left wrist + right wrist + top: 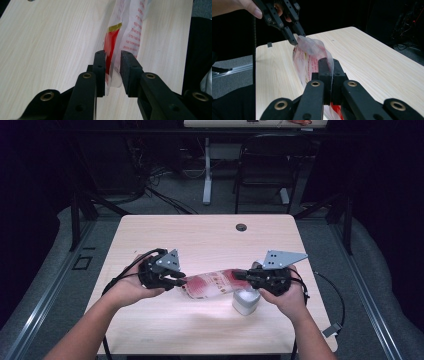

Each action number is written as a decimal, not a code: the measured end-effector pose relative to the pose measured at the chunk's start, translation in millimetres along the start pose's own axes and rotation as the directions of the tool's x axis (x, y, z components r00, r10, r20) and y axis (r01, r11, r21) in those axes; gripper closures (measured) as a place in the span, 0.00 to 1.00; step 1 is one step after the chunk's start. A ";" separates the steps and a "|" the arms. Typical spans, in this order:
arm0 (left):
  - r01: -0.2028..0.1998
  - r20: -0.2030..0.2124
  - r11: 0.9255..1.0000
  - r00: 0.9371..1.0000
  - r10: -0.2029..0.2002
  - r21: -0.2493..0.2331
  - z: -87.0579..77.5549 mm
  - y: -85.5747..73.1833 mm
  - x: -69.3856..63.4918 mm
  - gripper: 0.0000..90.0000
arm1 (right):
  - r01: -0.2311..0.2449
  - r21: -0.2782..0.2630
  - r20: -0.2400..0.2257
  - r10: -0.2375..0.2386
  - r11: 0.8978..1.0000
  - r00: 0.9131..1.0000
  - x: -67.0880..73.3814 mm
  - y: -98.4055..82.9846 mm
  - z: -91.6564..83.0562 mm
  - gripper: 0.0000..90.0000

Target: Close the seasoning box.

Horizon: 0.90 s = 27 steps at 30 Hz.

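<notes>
Stretching out between both hands, a thin, crinkly red-and-white printed plastic bag (212, 284) is held up just above the pale wood-grain table (200, 240). One end is clamped tight by the right hand-held gripper (329, 65). At the other end, the left hand-held gripper (113, 65) is seen partly closed, bag between its pads but not properly pinched yet. Next, a firm squeeze there is probably needed. A small white container (245, 302) sits beneath.

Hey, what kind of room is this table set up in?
Probably a lab or recording workspace: a light wood table ringed by dark curtains, loose cables on the floor, and a black folding chair behind.
</notes>
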<state>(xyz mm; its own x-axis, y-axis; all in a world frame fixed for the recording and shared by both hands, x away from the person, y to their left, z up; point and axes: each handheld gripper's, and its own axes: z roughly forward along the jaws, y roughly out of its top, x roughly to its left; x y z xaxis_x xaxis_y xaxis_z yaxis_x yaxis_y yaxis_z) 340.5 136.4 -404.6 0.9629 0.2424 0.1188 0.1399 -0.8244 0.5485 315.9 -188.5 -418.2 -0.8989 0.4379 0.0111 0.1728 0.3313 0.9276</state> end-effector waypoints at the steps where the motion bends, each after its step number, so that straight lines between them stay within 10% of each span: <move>1: 0.001 0.003 1.000 1.000 -0.001 0.001 1.7 -1.4 -0.4 0.85 | -0.002 0.001 0.000 0.002 1.000 1.000 0.4 0.6 1.0 1.00; 27: -0.047 0.002 0.998 0.999 0.047 0.039 20.1 -12.2 -8.1 1.00 | -0.007 -0.014 -0.044 0.007 1.000 0.999 3.4 3.8 13.3 0.96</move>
<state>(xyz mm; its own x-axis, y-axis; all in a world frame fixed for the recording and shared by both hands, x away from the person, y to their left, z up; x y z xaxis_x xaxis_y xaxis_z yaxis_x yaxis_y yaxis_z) 335.6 134.2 -428.9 0.9689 0.2022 0.1428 0.1031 -0.8542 0.5096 318.9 -174.6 -419.7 -0.9147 0.4028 0.0338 0.1739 0.3165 0.9325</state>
